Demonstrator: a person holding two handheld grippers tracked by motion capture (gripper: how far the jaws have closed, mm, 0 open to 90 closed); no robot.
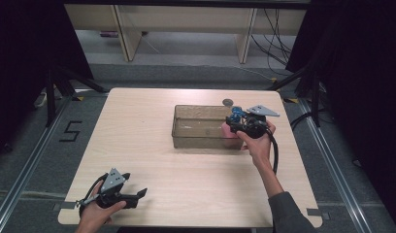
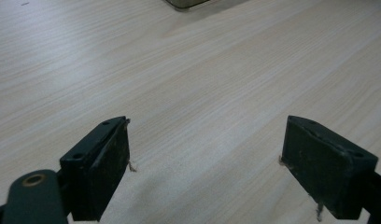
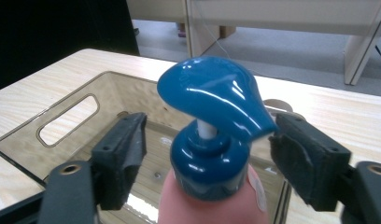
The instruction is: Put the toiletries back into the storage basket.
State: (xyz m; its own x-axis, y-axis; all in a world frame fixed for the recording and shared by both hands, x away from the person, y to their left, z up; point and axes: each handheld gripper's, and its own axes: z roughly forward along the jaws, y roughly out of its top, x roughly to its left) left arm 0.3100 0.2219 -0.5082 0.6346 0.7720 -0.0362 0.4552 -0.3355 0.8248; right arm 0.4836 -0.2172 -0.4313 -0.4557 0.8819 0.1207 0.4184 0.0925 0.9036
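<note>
With bottle at bin edge.

This is looking like a lab or recording studio: black curtains are hanging on both sides, metal floor rails are running alongside the pale wooden counter, a taped number five is marking the grey floor, and cables are trailing under plain desks behind.

A pink pump bottle with a glossy blue pump head stands upright inside the clear bin.
</note>
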